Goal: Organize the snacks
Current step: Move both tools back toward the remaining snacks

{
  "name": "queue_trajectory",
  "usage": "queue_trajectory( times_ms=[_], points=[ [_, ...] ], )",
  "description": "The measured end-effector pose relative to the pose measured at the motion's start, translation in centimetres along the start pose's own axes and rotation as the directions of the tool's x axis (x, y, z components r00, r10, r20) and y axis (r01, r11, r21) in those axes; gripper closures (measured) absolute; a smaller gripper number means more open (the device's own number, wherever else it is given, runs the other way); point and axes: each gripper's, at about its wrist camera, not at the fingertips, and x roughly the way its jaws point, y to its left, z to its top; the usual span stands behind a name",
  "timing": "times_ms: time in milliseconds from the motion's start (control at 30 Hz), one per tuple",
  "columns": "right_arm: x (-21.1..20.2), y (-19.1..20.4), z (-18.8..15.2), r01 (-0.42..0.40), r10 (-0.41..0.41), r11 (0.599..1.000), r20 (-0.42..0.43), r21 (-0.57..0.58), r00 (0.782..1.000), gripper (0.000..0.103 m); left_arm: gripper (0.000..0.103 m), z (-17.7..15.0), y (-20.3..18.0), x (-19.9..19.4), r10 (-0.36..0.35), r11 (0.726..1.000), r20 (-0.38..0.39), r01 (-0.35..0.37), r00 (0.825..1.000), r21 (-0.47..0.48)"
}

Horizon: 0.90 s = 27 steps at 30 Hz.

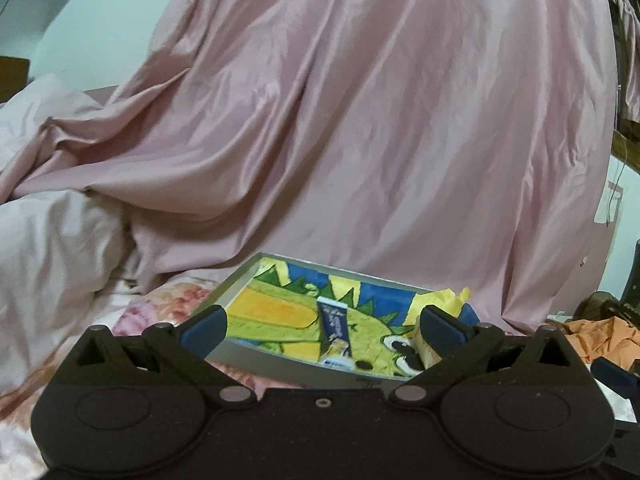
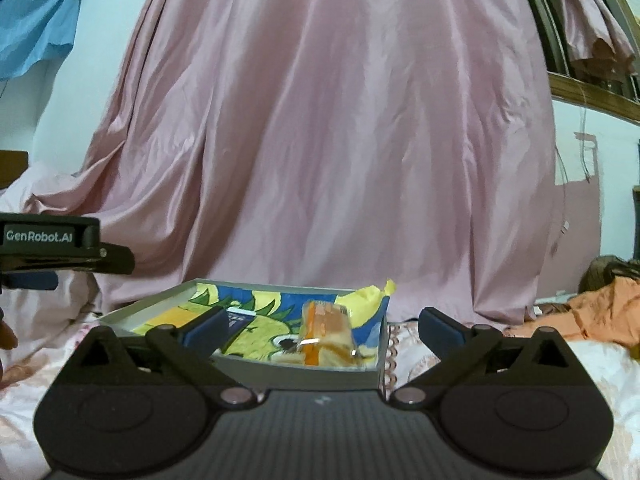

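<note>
Tray (image 2: 296, 372) on the bed: blue snack bar (image 1: 336, 334) and orange packet (image 2: 326, 330) already lodged; left tool (image 1: 322, 328) and right tool (image 2: 322, 326) both spread, nothing grasped; no loose snacks are seen, so the task is judged near complete.

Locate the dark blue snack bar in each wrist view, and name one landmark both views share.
Left wrist: the dark blue snack bar lies mid-box, centred between the open tool's fingers.
Right wrist: only its end shows, beside the left finger.
Shared landmark: the yellow crumpled wrapper at the box's far right corner.
</note>
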Motion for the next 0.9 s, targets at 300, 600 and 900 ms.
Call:
queue_trajectory(
  times_ms=[300,600,900],
  points=[
    [-5.6,0.7,-1.5,0.002,0.001,0.997,-0.048,0.071,0.999,0.0,0.001,-2.4,3.1,-5.0,0.016,1.0,-0.037,-0.017,0.999,-0.012],
    [-8.5,2.4,-3.1,0.005,0.016,0.995,-0.209,0.1,0.978,0.0,0.001,-6.1,6.0,-7.8,0.028,0.999,-0.149,-0.031,0.988,-0.016],
    [-7.5,4.0,-4.7,0.028,-0.011,0.999,-0.395,0.037,0.919,0.0,0.001,-9.5,7.8,-8.0,0.022,1.0,-0.274,-0.024,0.962,-0.005]
  ],
)
